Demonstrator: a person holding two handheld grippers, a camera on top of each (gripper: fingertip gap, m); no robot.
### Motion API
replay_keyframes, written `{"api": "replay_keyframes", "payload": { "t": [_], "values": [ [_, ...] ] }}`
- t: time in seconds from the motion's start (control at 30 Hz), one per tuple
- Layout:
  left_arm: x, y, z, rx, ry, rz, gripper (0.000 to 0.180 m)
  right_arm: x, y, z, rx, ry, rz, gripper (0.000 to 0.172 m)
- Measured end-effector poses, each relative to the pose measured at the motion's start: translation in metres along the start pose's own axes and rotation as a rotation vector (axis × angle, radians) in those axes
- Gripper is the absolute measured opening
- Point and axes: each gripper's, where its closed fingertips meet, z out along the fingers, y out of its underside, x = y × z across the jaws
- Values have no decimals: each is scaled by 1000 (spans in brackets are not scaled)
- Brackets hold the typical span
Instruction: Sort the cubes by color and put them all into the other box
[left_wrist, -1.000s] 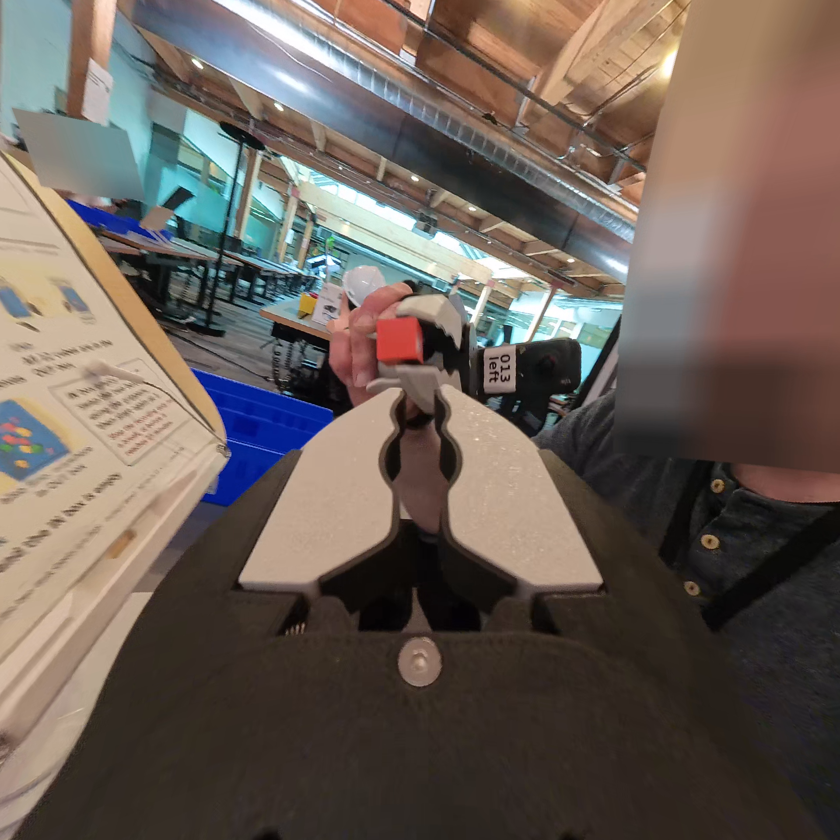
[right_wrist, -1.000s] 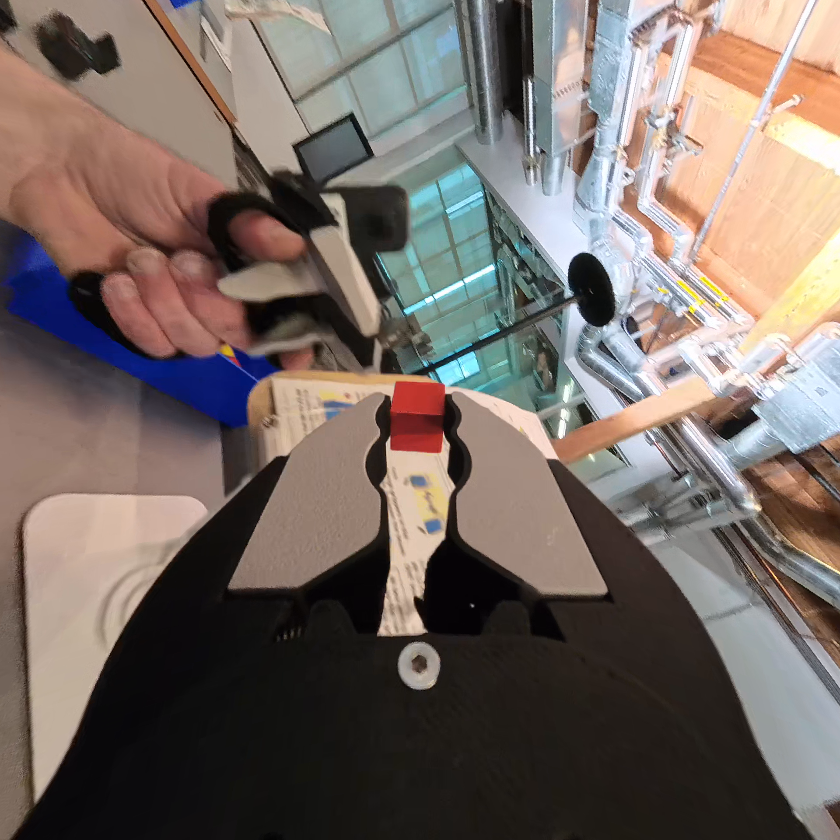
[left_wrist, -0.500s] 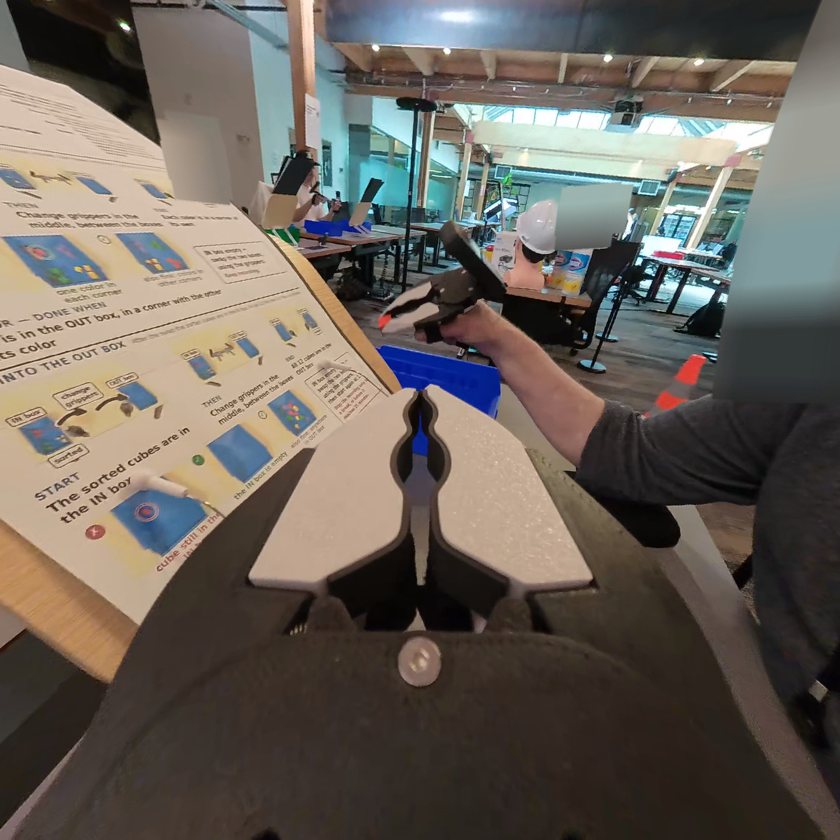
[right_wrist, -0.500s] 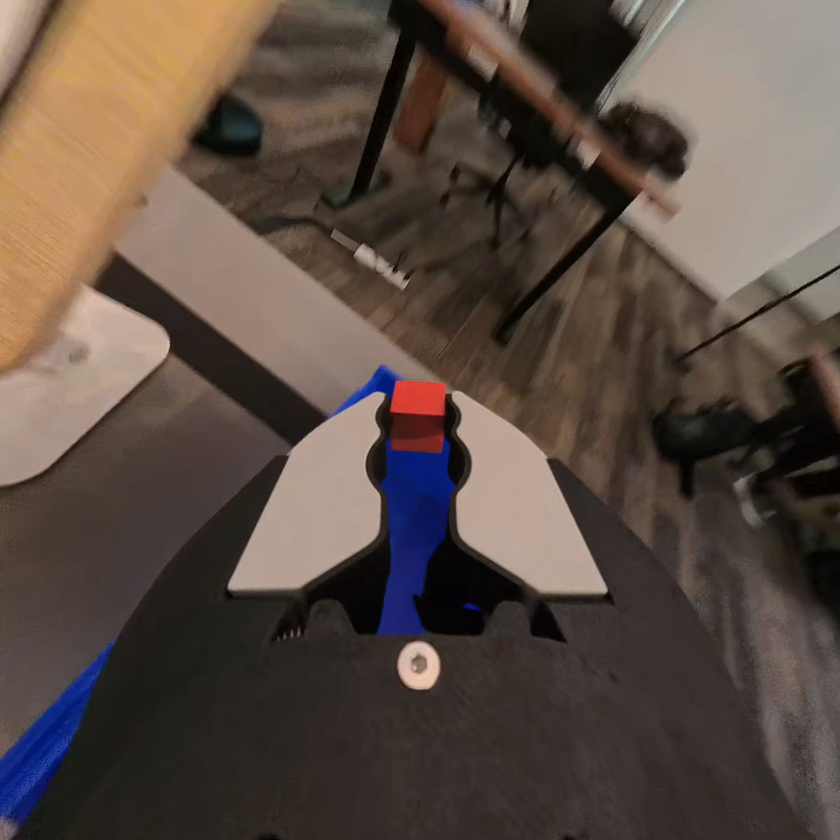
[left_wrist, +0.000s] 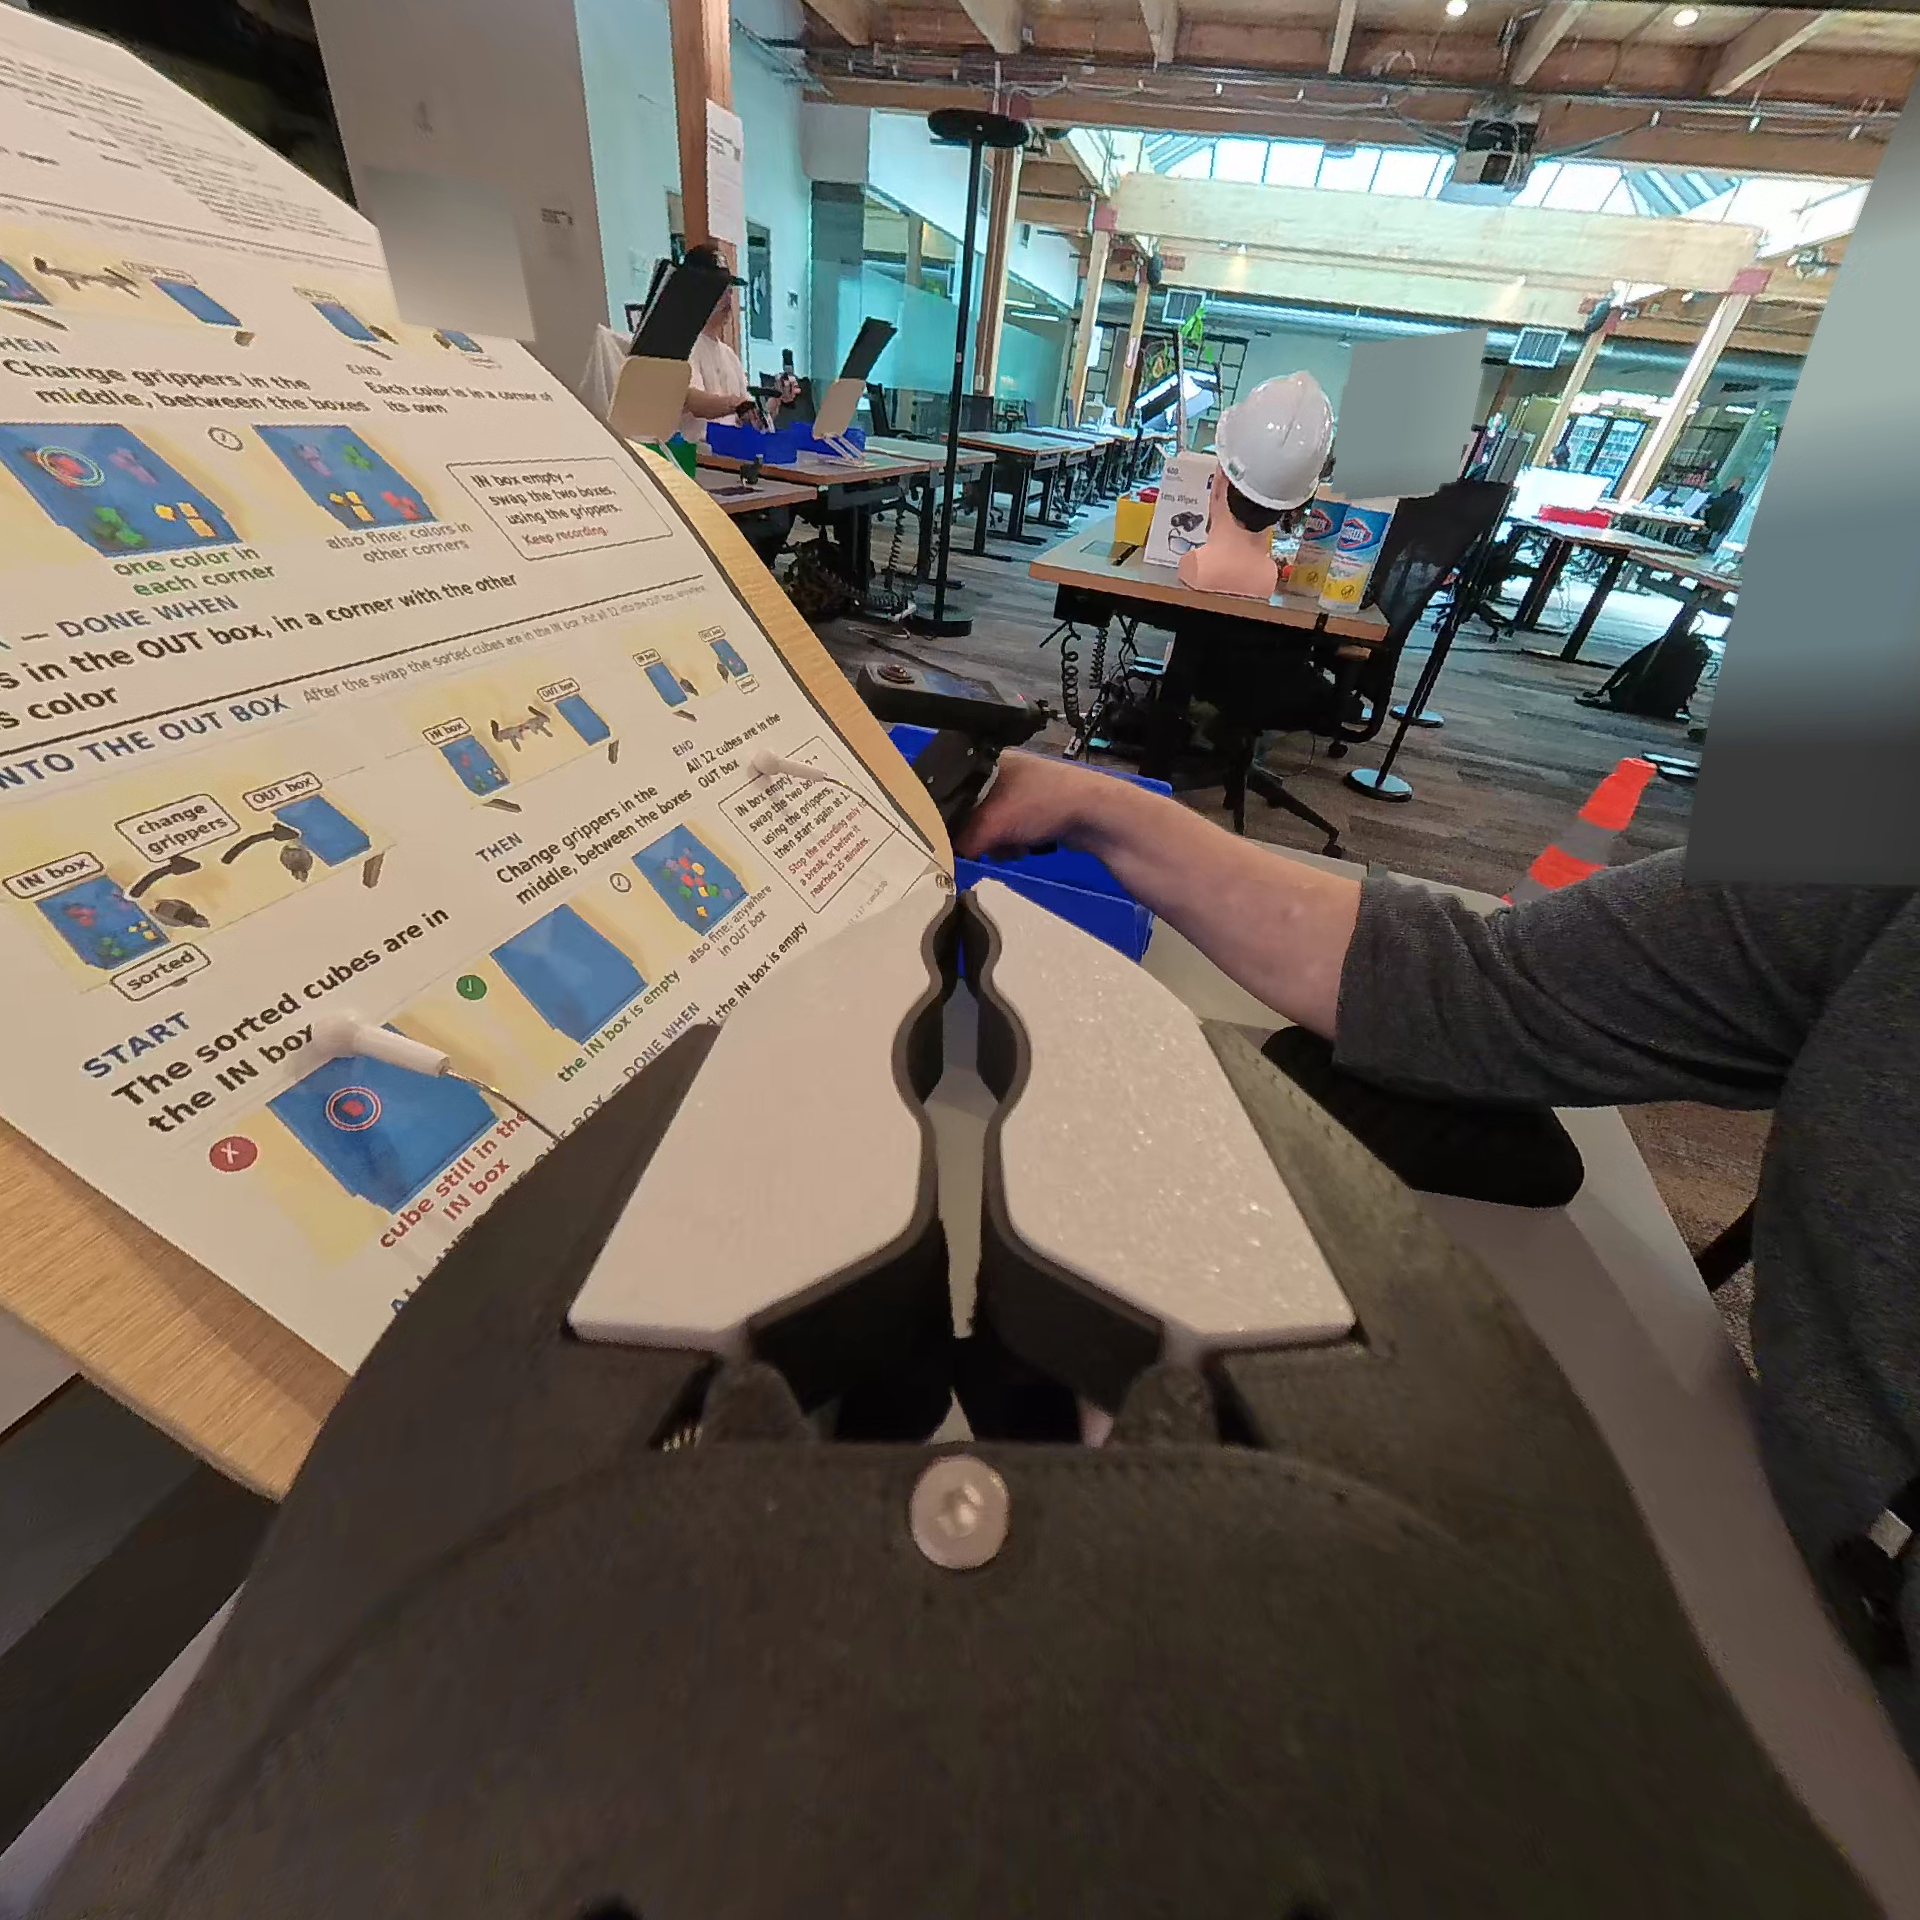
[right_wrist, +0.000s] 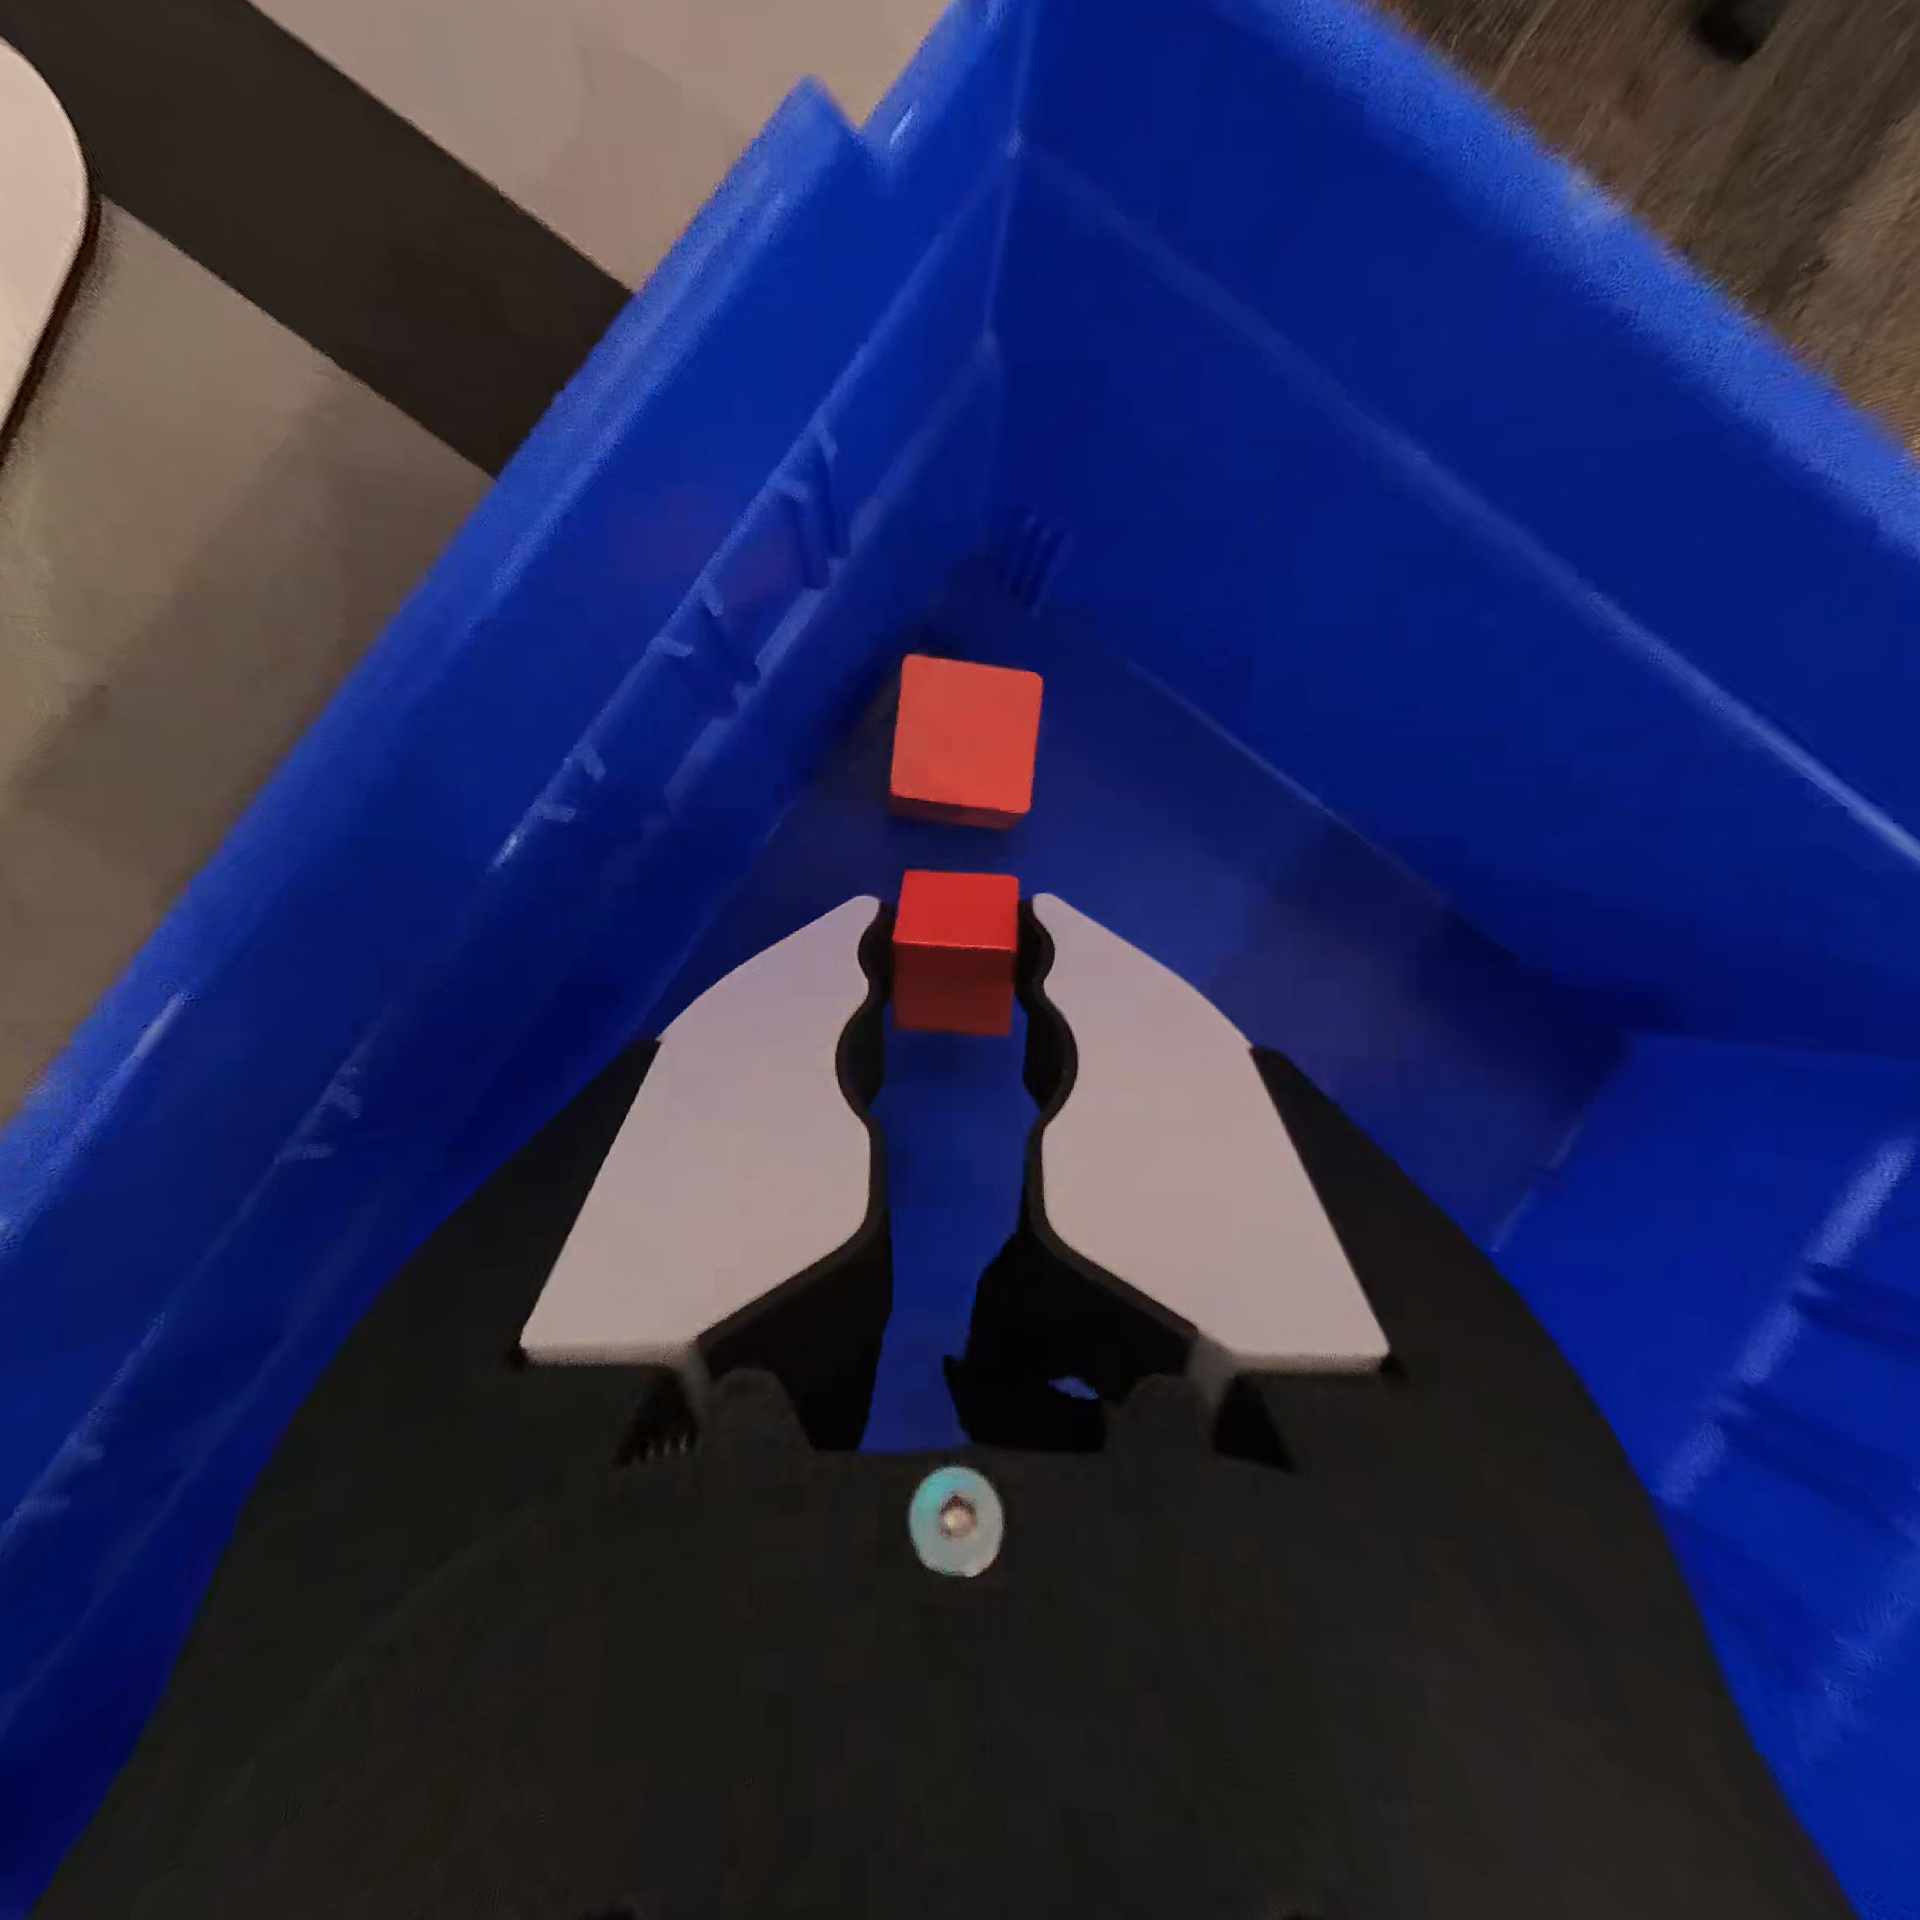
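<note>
**Red cube over the red corner**

Left wrist view: my left gripper (left_wrist: 961, 914) is closed on nothing, fingertips meeting, pointed out across the table past the instruction board (left_wrist: 343, 675). Beyond the tips I see my right hand (left_wrist: 1029, 821) reaching down into the blue box (left_wrist: 1081, 904), so the right side is the one at the work (the left is well apart from it and has nothing to offer here).

Right wrist view: my right gripper (right_wrist: 956, 935) holds a red cube (right_wrist: 954, 951), both pads pressed on its sides. I am looking down into an inner corner of the box (right_wrist: 1351, 520). A second red cube (right_wrist: 966, 740) lies on the floor there, tucked close to the corner, straight ahead of the held one along my fingers' line, with a small strip of blue showing between them.

I judge this the placing step: the free floor lies on my side of the resting cube, so the held cube should go down just short of it, not onto it. How high I am above the floor I cannot tell.
</note>
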Motion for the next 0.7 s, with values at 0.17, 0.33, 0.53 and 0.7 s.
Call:
{"api": "replay_keyframes", "payload": {
  "t": [0.17, 0.33, 0.53, 0.7],
  "values": [
    [-1, 2, 0, -11, -2, 0, 0, -4, 2, 16, -19, -8, 3, 23],
    [-7, 2, -5, -29, -42, 20, 0, 5, 1, 9, -16, 52, 0, 35],
    [-28, -5, -32, -40, -165, 64, 0, 11, -21, -28, 119, 53, 34, 34],
    [-78, -4, -88, -94, -425, 88, 2, 15, -42, -67, 249, 88, 41, 24]
  ]
}}
